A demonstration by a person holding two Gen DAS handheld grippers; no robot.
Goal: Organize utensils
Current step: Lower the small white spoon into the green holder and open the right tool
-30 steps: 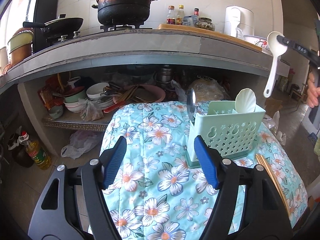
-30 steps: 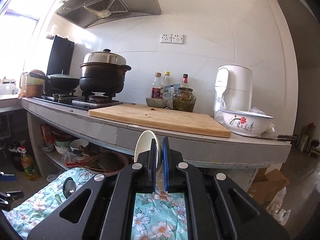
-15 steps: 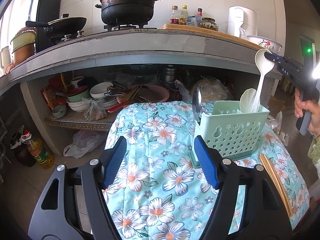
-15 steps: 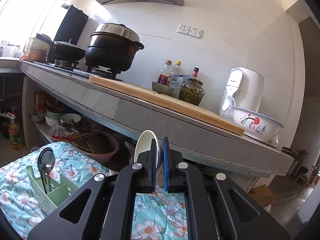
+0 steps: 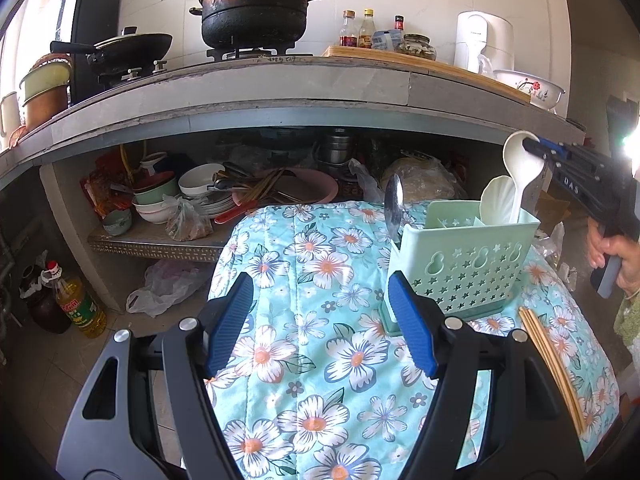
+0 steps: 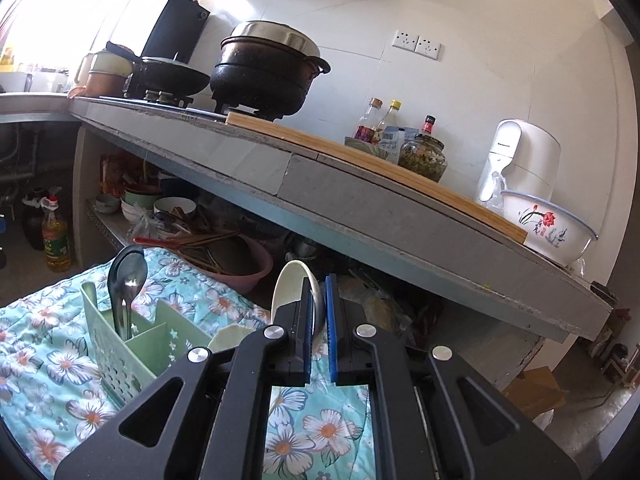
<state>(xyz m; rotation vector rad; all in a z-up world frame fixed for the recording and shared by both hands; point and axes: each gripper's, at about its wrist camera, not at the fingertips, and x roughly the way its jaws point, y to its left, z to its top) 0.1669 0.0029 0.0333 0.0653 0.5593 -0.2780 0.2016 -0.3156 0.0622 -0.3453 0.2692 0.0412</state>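
A mint-green utensil caddy [image 5: 464, 256] stands on the floral tablecloth [image 5: 304, 320]. A metal spoon [image 5: 393, 204] leans in its left end, and a white shell-shaped scoop [image 5: 495, 200] stands in its right compartment. My right gripper [image 5: 534, 148] is shut on the bowl of a white ceramic spoon [image 5: 520, 172], whose handle dips into that right compartment. In the right wrist view the white ceramic spoon [image 6: 292, 292] shows between the shut blue pads [image 6: 307, 328], with the caddy [image 6: 132, 344] and metal spoon [image 6: 126, 280] at lower left. My left gripper [image 5: 320, 320] hovers open over the cloth, left of the caddy, holding nothing.
Wooden chopsticks [image 5: 552, 364] lie on the cloth right of the caddy. Behind runs a concrete counter [image 5: 280, 84] with a black pot [image 5: 252, 12], wok, bottles and a chopping board. The shelf below holds stacked bowls [image 5: 192, 196]. An oil bottle [image 5: 78, 296] stands on the floor.
My right gripper has come down and leftward with the white spoon, and the spoon's handle now enters the caddy's right compartment. The left gripper has kept still.
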